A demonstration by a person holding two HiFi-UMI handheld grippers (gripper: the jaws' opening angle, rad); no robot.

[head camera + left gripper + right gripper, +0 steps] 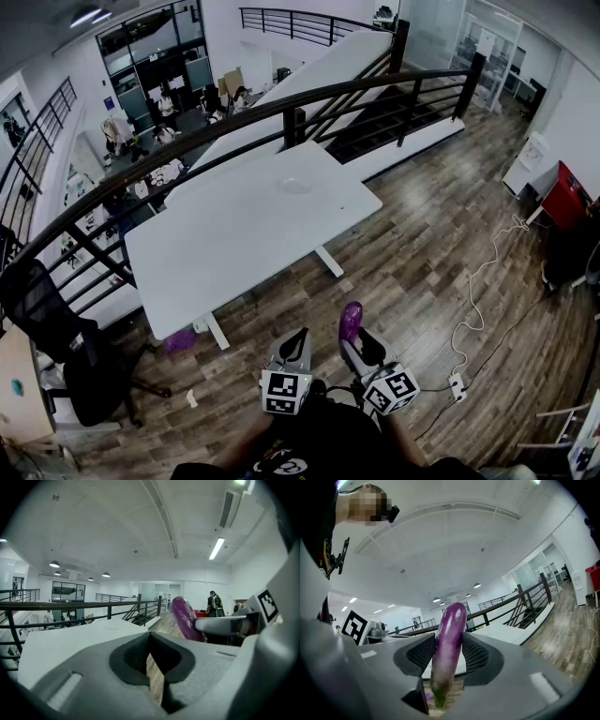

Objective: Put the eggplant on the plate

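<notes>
A purple eggplant stands nearly upright between the pads of my right gripper, which is shut on it low at the bottom centre of the head view. The right gripper view shows the eggplant clamped between the dark ribbed pads, with its green stem end down. My left gripper hangs just left of it, jaws together and holding nothing. From the left gripper view the eggplant shows at the right. A pale plate lies on the far part of the white table, well ahead of both grippers.
A black railing runs behind the table. A black office chair stands at the left, with a small purple object on the floor under the table's near edge. A white cable and power strip lie on the wooden floor to the right.
</notes>
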